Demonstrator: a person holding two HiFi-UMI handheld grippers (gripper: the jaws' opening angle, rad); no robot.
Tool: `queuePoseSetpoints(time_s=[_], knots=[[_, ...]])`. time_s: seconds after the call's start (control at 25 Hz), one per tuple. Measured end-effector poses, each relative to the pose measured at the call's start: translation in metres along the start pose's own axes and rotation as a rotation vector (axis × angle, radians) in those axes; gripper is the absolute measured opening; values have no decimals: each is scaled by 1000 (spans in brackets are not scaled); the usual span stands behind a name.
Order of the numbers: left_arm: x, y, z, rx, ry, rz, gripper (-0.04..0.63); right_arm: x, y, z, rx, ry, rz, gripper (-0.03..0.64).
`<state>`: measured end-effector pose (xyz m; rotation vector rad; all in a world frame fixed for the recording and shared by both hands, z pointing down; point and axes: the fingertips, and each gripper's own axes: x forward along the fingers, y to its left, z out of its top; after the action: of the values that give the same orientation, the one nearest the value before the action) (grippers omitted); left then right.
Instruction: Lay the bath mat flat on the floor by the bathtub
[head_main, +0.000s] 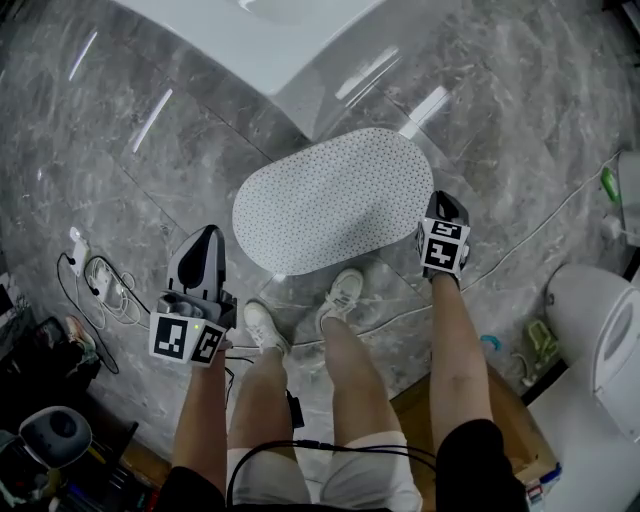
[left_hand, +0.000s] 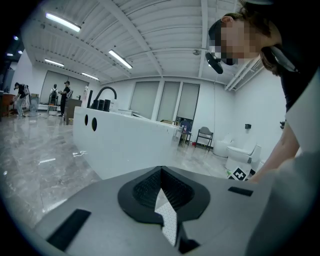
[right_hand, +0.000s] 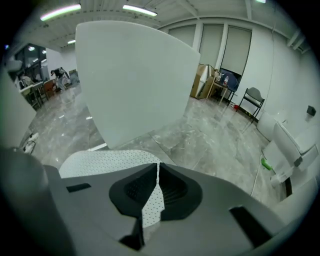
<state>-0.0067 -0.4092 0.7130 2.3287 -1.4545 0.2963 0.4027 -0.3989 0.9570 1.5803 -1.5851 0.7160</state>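
The bath mat (head_main: 330, 200) lies flat, at 6 o'clock of the bathtub (head_main: 250, 40). Left tongs (head_main: 207, 232), raised at its 8 o'clock, and right tongs (head_main: 446, 197), low at 4 o'clock, are narrow, seemingly empty; press edges, never drag.

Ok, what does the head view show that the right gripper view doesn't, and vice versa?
Only the head view: the left tool, the person's shoes and cables on the floor. Only the right gripper view: the edge of the bath mat pinched between the jaws of the right tool, a chair, brown boxes. Both: the mat, bathtub, floor, toilet.
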Motion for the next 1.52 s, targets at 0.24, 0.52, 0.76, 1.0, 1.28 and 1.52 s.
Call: queuePoseSetpoints(time_s=[0.24, 0.52, 0.76, 1.0, 1.28, 1.52], knots=[[-33, 0, 12, -51, -6, 31, 14, -73, 32, 27, 102, -147, 101, 28], [-81, -10, 42, -66, -23, 18, 14, -186, 87, 57, 127, -317, 231, 26], [-119, -18, 85, -7, -89, -38, 14, -273, 118, 108, 98, -442, 356, 26], [-162, -25, 126, 57, -119, -65, 14, -355, 138, 128, 83, -515, 446, 26], [-226, -29, 177, 29, -194, -45, 14, -451, 159, 154, 49, -583, 498, 26], [-269, -58, 206, 92, -179, -142, 14, -518, 169, 168, 80, -622, 506, 26]])
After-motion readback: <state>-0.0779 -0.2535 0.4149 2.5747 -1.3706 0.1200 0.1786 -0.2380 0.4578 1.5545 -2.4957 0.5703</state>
